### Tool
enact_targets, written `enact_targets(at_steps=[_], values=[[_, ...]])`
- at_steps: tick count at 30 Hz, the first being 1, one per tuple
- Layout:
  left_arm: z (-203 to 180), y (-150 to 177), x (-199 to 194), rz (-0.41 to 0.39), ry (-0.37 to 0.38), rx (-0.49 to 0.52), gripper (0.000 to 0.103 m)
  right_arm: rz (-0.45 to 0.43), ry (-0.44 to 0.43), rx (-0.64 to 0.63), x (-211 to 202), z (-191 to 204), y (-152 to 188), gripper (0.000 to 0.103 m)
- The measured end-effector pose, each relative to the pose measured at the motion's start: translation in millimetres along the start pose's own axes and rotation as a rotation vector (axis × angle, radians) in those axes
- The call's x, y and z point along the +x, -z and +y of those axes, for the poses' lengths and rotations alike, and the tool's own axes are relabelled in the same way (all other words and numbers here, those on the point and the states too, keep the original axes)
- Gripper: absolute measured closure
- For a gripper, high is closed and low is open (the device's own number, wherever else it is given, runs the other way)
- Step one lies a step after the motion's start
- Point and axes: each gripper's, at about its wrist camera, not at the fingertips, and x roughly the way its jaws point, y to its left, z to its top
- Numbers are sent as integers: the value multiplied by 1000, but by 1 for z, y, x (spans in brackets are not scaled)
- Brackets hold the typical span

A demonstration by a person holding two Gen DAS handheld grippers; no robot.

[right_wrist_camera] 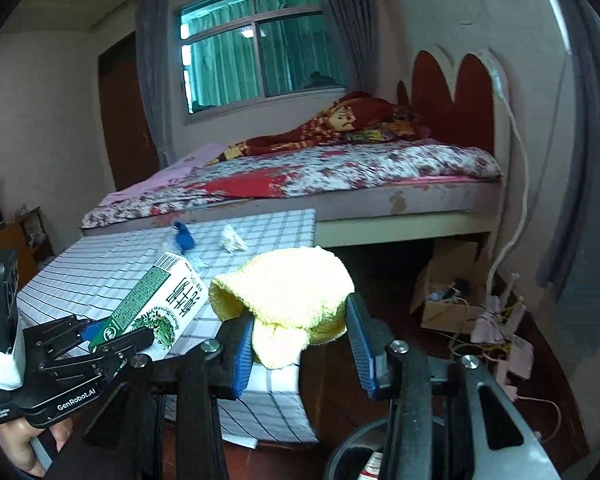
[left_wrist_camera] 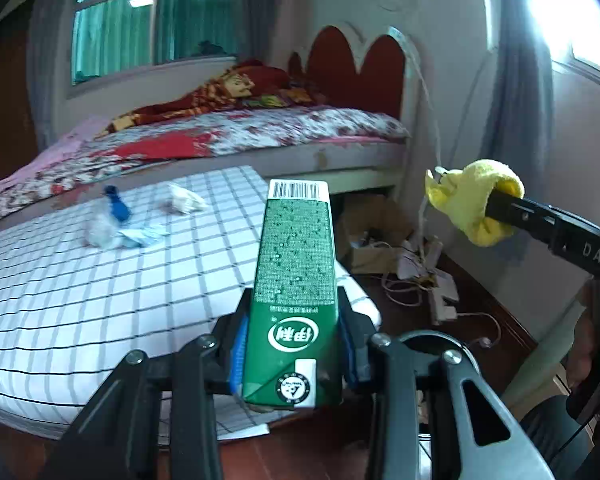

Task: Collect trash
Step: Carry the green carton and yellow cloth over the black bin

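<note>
My left gripper (left_wrist_camera: pixel 292 344) is shut on a green and white milk carton (left_wrist_camera: pixel 294 280) and holds it above the near edge of the checked table (left_wrist_camera: pixel 80 300). The carton (right_wrist_camera: pixel 156 304) and the left gripper (right_wrist_camera: pixel 112 334) also show in the right wrist view. My right gripper (right_wrist_camera: pixel 300 340) is shut on a yellow cloth (right_wrist_camera: pixel 288 292), to the right of the table; the cloth shows in the left view (left_wrist_camera: pixel 476 200) too. On the table's far part lie a blue scrap (left_wrist_camera: pixel 116 204), a crumpled white tissue (left_wrist_camera: pixel 184 200) and a clear wrapper (left_wrist_camera: pixel 100 232).
A round dark bin rim (right_wrist_camera: pixel 360 444) sits below the grippers on the red-brown floor. A bed (left_wrist_camera: pixel 220 140) stands behind the table. A cardboard box (right_wrist_camera: pixel 448 292) and tangled cables (right_wrist_camera: pixel 504 336) lie on the floor at the right wall.
</note>
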Motion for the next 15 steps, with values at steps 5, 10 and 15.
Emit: enact_targets(at_steps=[5,10,15], values=[[-30,8,10,31,56,40,65,29,46,24,-13,-26,20,59],[-59,20,22,73,94,83,65,61,79,58,-19,-52,43,59],[-80,36,33,119,125,112,65,97,109,90,-23,-76,71,59]])
